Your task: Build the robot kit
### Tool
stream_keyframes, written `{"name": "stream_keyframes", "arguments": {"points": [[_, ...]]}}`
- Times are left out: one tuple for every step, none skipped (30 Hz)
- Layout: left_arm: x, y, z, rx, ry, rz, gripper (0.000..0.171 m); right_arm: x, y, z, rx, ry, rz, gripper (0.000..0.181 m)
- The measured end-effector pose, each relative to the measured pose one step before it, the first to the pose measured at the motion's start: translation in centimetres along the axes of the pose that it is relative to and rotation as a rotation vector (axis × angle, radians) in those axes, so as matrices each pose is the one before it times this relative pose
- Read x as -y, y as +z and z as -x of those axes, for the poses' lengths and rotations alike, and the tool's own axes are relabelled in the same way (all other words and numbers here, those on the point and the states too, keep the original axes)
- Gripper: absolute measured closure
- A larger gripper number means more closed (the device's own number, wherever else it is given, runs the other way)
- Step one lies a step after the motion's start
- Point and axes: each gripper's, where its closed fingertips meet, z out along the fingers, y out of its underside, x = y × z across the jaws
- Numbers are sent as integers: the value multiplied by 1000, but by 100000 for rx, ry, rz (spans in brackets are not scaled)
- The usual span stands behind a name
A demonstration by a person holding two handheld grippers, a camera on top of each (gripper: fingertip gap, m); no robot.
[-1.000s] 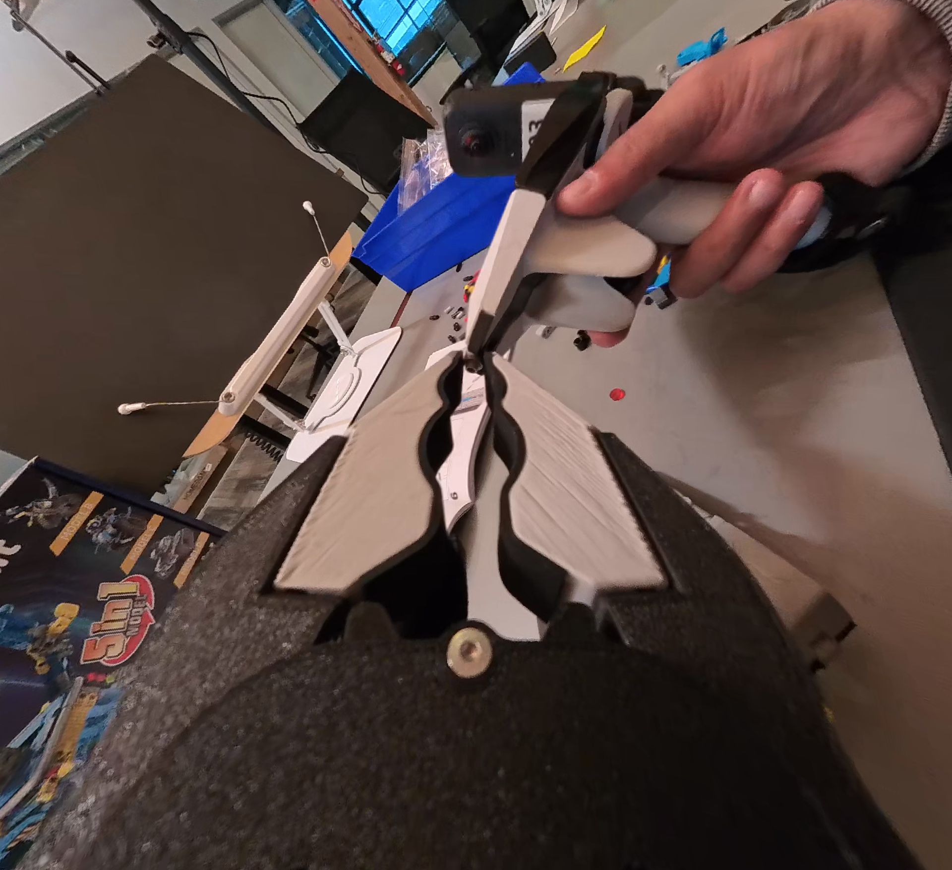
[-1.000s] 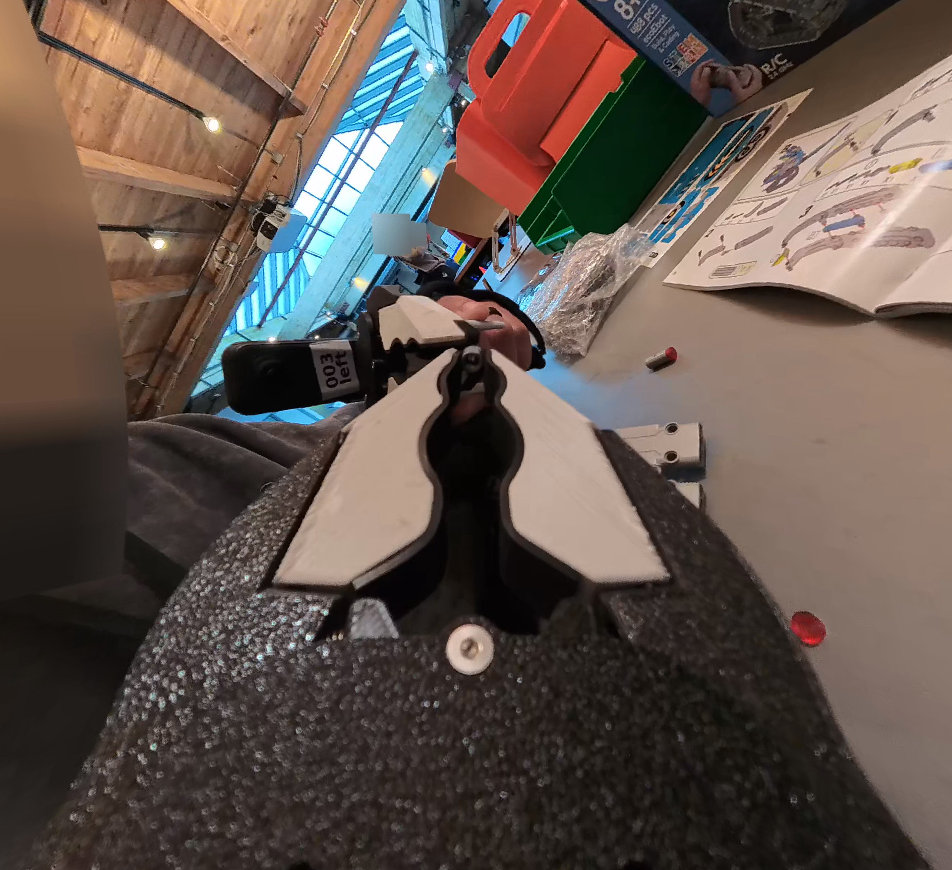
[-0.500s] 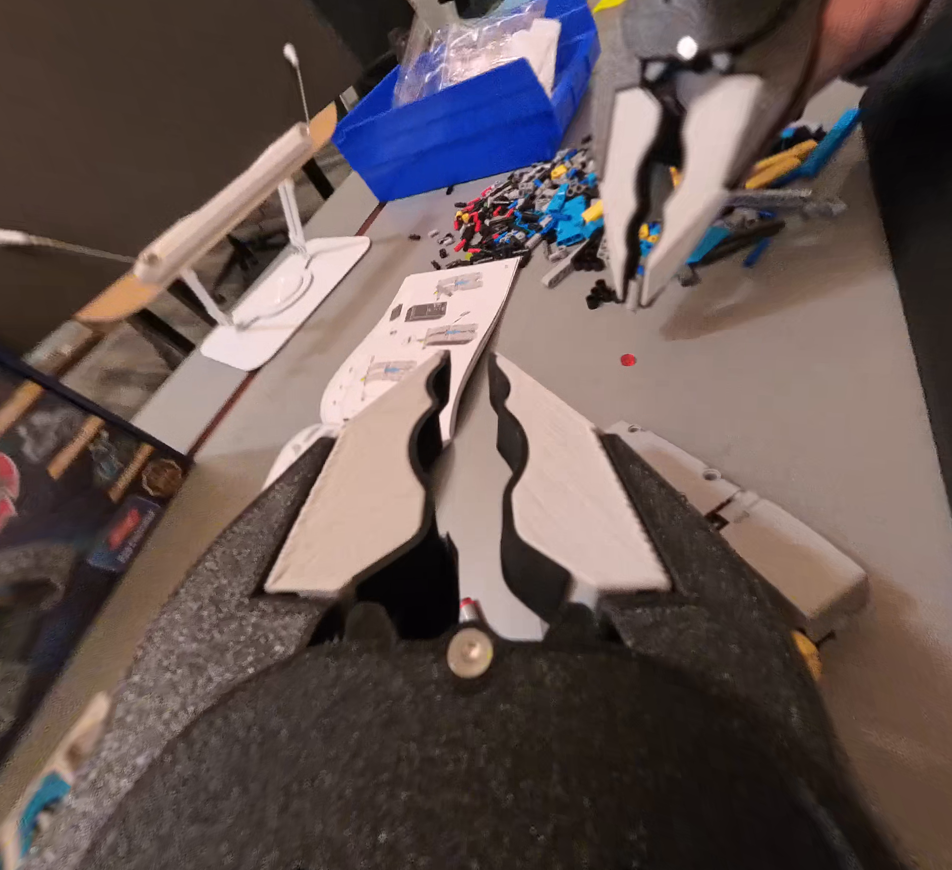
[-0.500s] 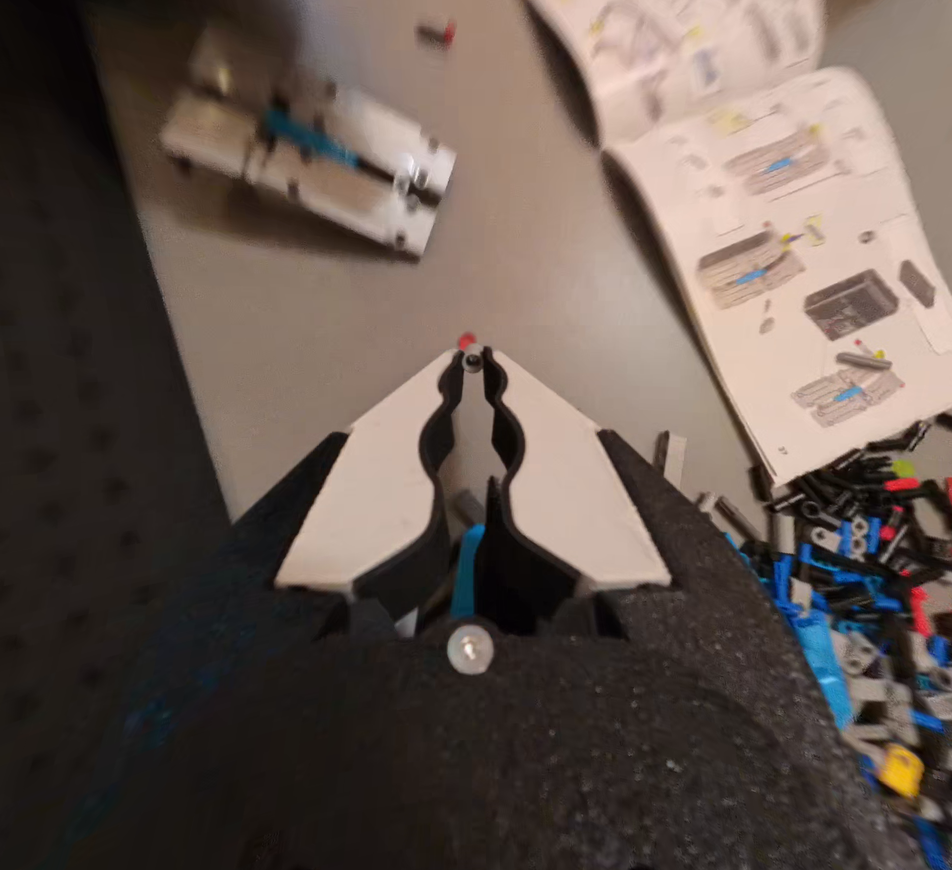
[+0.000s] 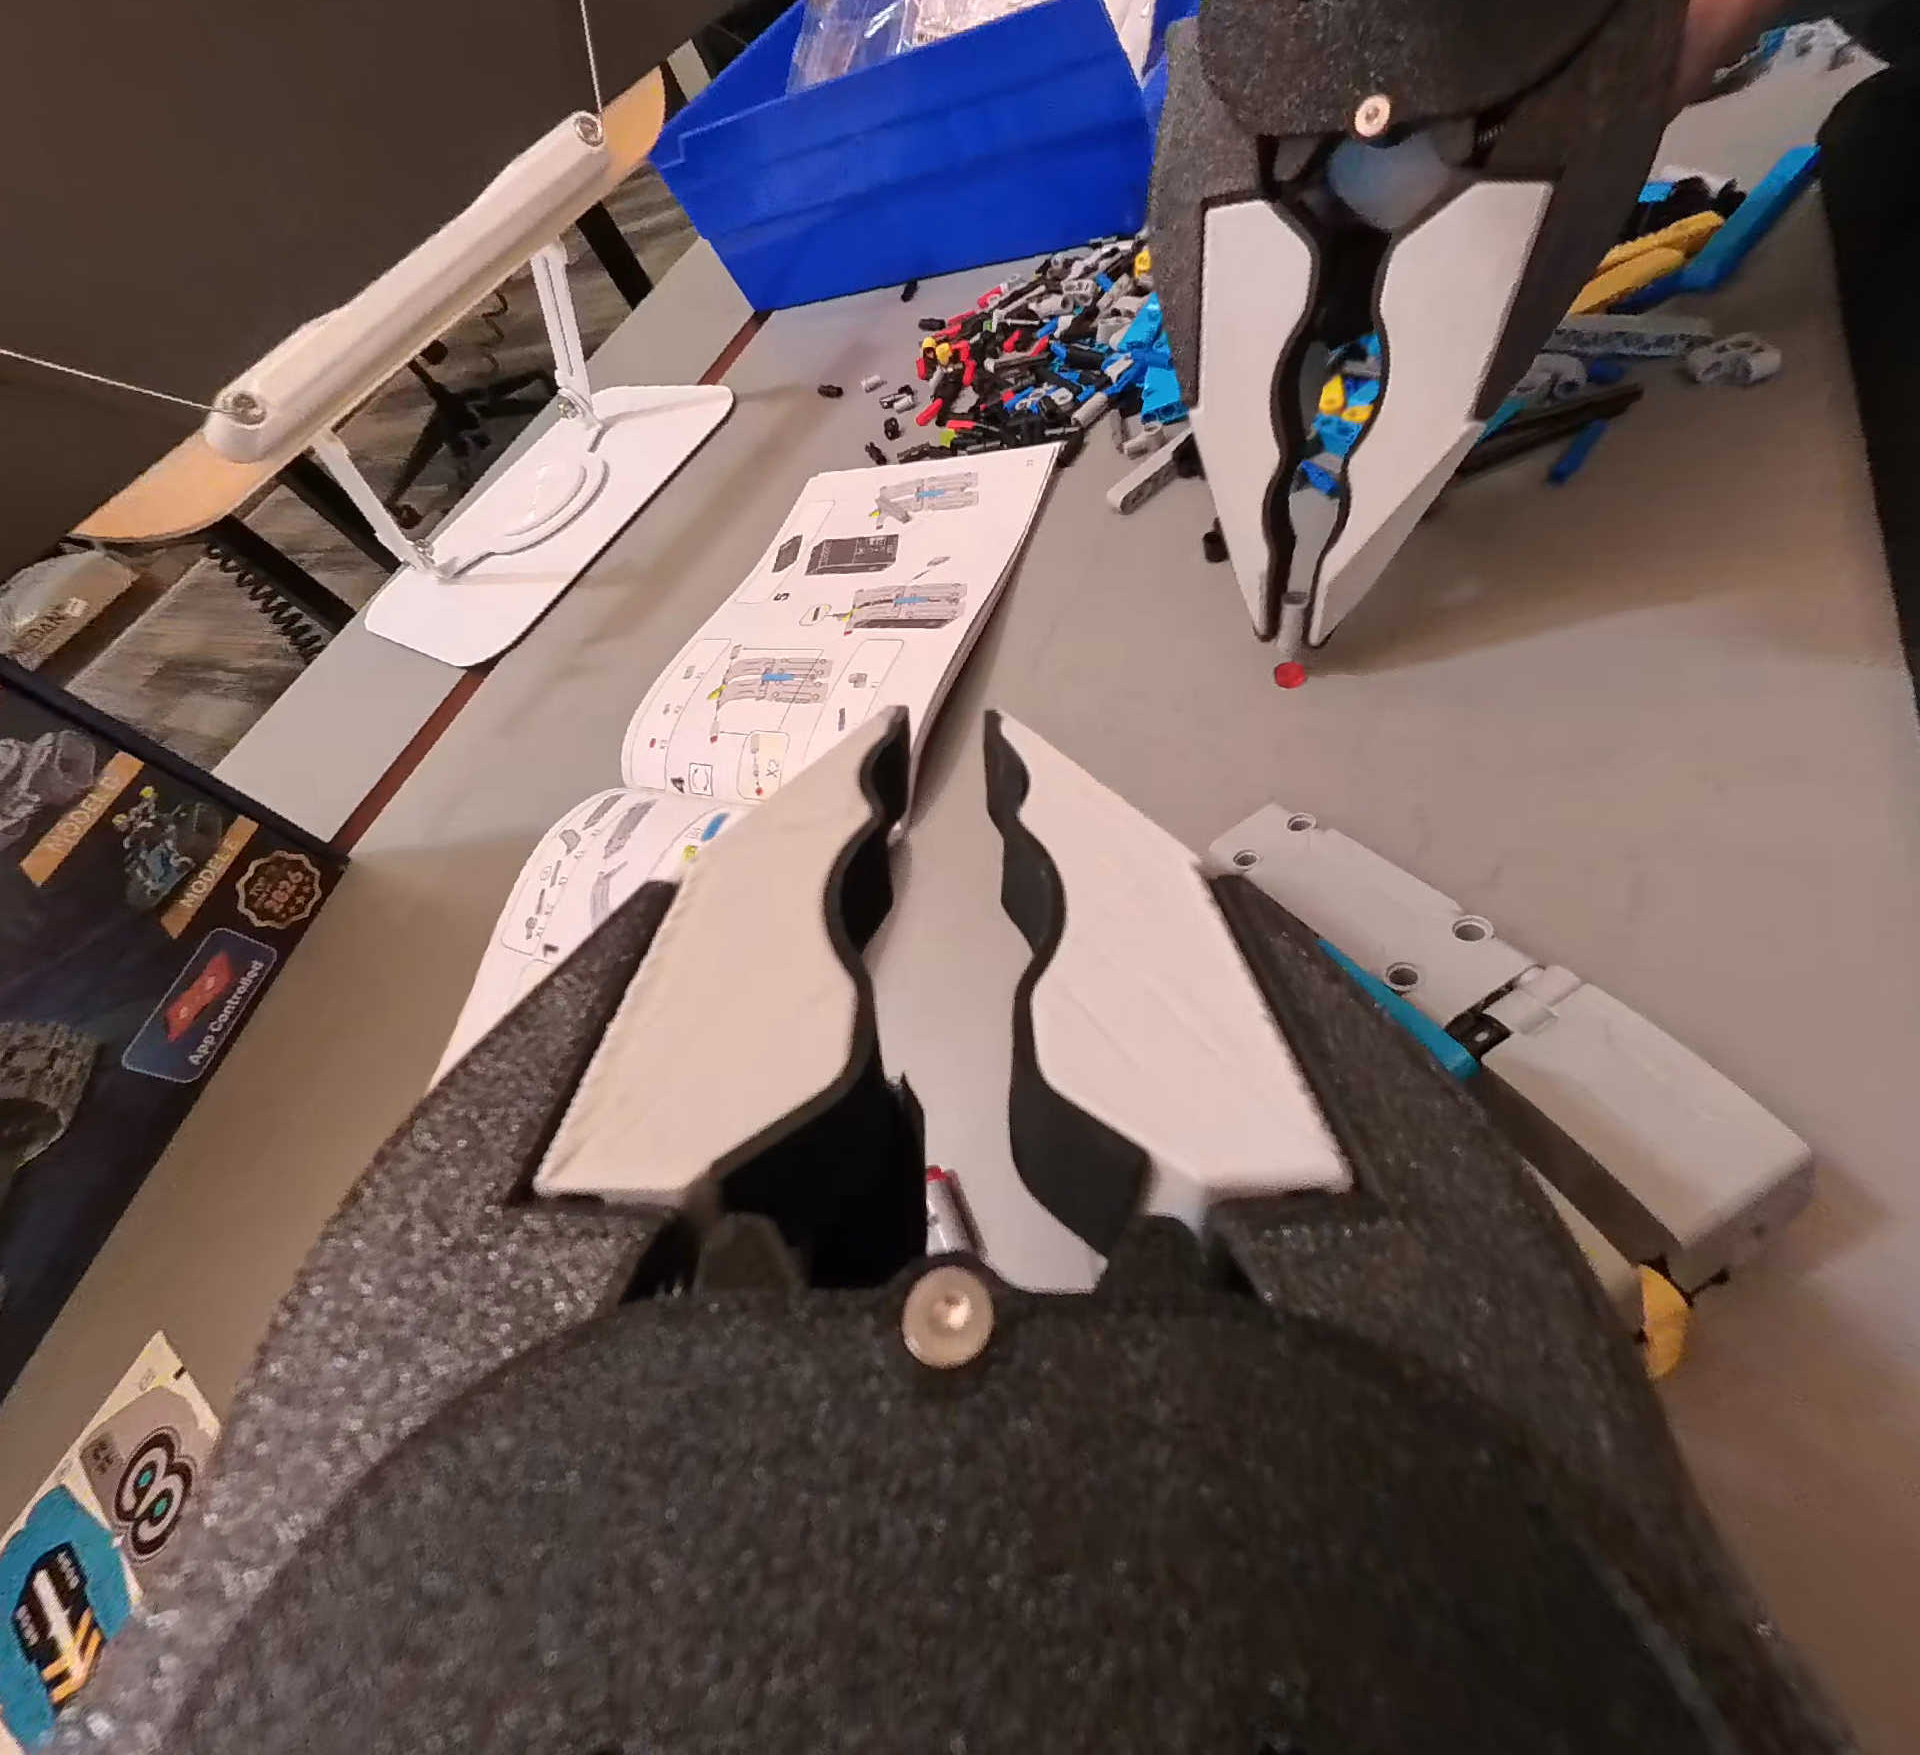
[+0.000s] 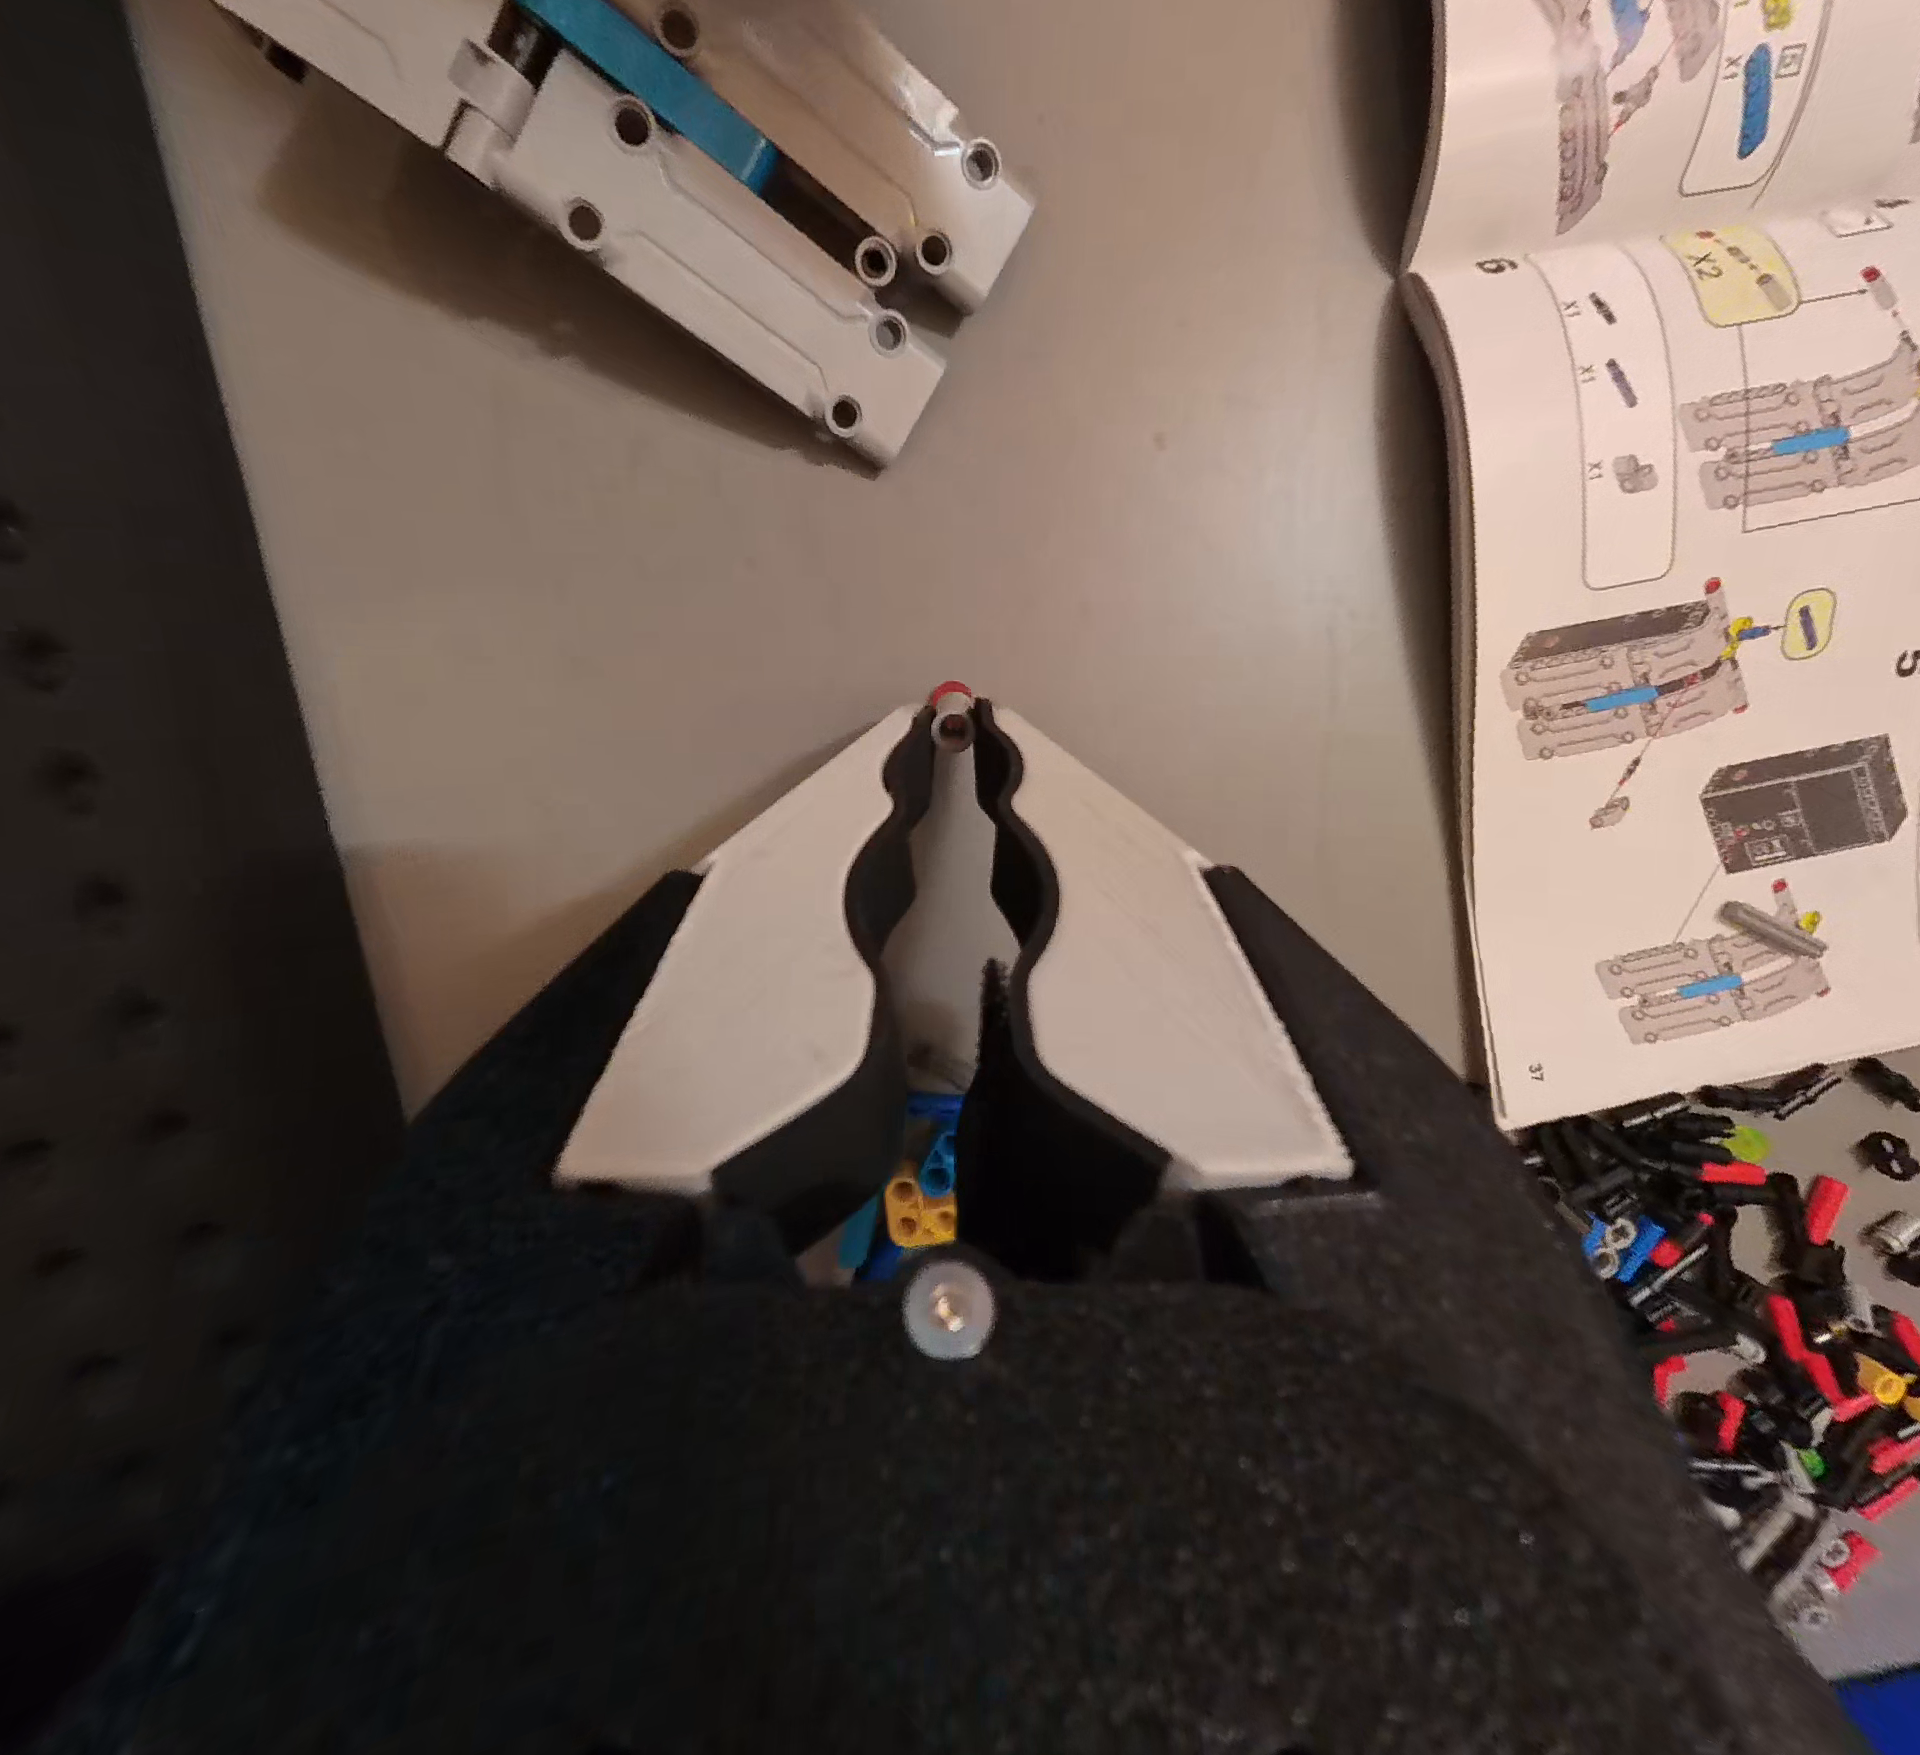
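Observation:
My right gripper (image 6: 954, 726) points down at the grey table and is shut on a small grey pin (image 6: 952, 731), held upright at the fingertips. A small round red piece (image 6: 948, 693) lies on the table just under and beyond the pin. The left wrist view shows the same: the right gripper (image 5: 1288, 627), the pin (image 5: 1291, 616) and the red piece (image 5: 1289, 675). My left gripper (image 5: 943, 726) is open and empty, low over the table, with its tips near the edge of an open instruction booklet (image 5: 894, 562). A grey block assembly with a blue beam (image 6: 623, 136) lies nearby; it also shows in the left wrist view (image 5: 1475, 1019).
A pile of small black, red and blue parts (image 5: 1039, 365) lies before a blue bin (image 5: 914, 136). The pile (image 6: 1766, 1342) and the booklet (image 6: 1714, 562) lie right of my right gripper. A white stand (image 5: 551, 500) and a printed box (image 5: 125, 926) are at the left. A dark mat (image 6: 104, 770) borders the table. Across from one pair of fingers to the other is roughly 12 centimetres.
Both grippers swung from facing each other down to the table. My right gripper carried the grey pin down over the red piece. My left gripper's jaws opened a little.

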Motion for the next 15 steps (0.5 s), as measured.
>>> {"name": "stream_keyframes", "arguments": {"points": [[-108, 56, -48, -150, 6, 542, 158, 11, 129, -33, 145, -405, 638, 175], [-64, 39, -42, -218, -199, 293, 159, 93, 124, 50, 584, -143, 135, 175], [-9, -4, -14, -126, -205, 1, 159, 68, 122, 46, 481, -207, 367, 175], [-3, -1, -6, -96, -112, 71, 159, -99, 170, 29, 350, 6, 1342, 175], [-34, -9, 39, 101, -34, 277, 159, -101, 92, -25, 45, 110, 1090, 175], [0, -16, 77, 445, 88, 18, 159, -156, -19, -76, -425, -226, 1688, 175], [27, -34, 54, 190, 2, -151, 159, -26, -23, -72, -534, -498, 828, 175], [19, -21, 36, 10, -336, -41, 159, -25, -5, 46, 597, 256, 695, 175], [7, -4, 30, -15, -407, 18, 159, -24, -13, 24, 752, 271, 642, 176], [-20, 14, 15, -44, -217, 104, 159, -42, -13, 25, 909, 525, 954, 175], [-6, 5, 6, 71, -12, -19, 159, -47, -10, 27, 653, -270, 1565, 175], [-2, 7, -19, -20, 62, 11, 159, -21, 3, 22, 645, -292, 1788, 176], [-15, 16, -17, -27, 21, 139, 159, -17, -1, 16, 1039, -27, 2278, 176], [-11, 26, -42, -148, -15, 159, 159, -3, 4, 8, 1094, -345, 2315, 175], [-14, 9, -19, -57, -35, 85, 159, -11, 6, 10, 1600, 553, 2159, 175]]}}
